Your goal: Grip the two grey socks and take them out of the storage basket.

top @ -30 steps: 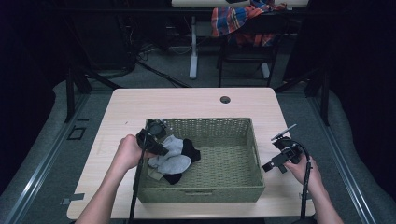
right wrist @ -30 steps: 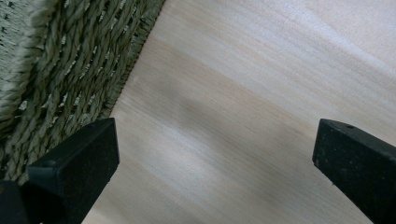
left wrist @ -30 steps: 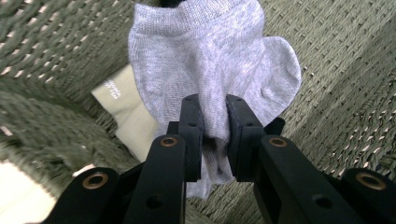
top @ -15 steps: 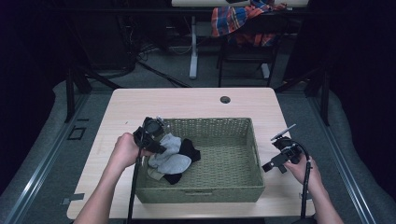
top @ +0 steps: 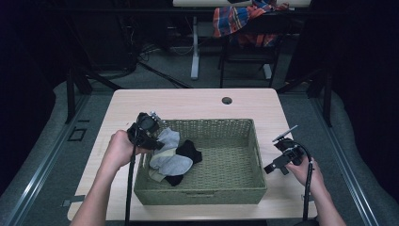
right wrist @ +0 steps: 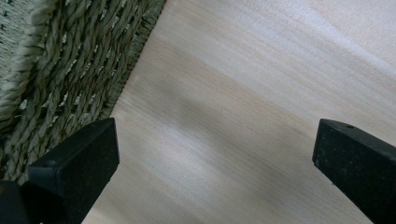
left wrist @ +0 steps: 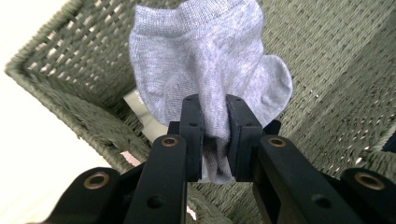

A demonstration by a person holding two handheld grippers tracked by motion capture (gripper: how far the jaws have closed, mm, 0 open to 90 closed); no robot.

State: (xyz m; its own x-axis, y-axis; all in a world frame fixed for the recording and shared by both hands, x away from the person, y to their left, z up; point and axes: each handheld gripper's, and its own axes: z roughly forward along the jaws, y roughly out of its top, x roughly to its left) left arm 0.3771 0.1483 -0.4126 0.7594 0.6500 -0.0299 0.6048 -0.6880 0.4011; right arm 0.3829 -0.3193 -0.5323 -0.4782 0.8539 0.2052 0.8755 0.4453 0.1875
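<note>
A green woven basket (top: 235, 188) stands on the light wooden table (top: 197, 103). My left gripper (top: 159, 139) hangs over its left rim, shut on a grey sock (top: 168, 139); in the left gripper view the grey sock (left wrist: 210, 60) is pinched between the pads and hangs over the basket's corner (left wrist: 56, 88). More socks, grey (top: 171, 165) and black (top: 190, 149), lie in the basket's left half. My right gripper (top: 277, 165) rests over the table right of the basket, open; its fingertips (right wrist: 79, 158) stand wide apart over bare wood beside the basket wall (right wrist: 70, 60).
A round cable hole (top: 227, 100) sits near the table's far edge. Behind the table stand a chair with a plaid cloth (top: 244, 21) and desk legs (top: 195, 47). The basket's right half holds nothing visible.
My left gripper has risen and drawn back toward the basket's left rim, lifting the grey sock off the pile. The right gripper has stayed in place.
</note>
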